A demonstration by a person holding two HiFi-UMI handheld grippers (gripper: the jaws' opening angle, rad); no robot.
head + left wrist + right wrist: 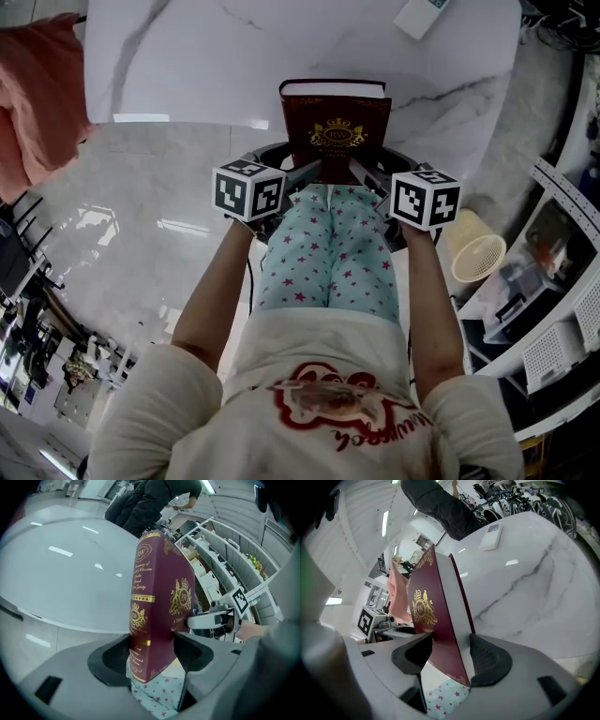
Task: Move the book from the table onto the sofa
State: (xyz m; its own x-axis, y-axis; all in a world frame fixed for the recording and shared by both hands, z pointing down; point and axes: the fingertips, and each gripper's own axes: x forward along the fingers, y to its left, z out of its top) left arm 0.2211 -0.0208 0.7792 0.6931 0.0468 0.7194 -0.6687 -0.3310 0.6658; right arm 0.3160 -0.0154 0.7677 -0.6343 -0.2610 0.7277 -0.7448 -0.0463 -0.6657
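Note:
A dark red hardback book [335,131] with a gold crest stands upright between my two grippers, at the near edge of the white marble table [187,56]. Its lower corner hangs over the star-patterned trousers [328,253]. My left gripper [298,174] holds the spine side; in the left gripper view its jaws [152,653] press on the book [157,616]. My right gripper [371,178] holds the page-edge side; in the right gripper view its jaws [447,656] clamp the book [433,616] near its bottom.
A white remote [419,14] lies at the table's far right. A pink cloth [33,103] hangs at the left. A cream wastebasket [473,248] and white shelves [562,281] stand on the right. A person in dark clothes [150,503] stands beyond the table.

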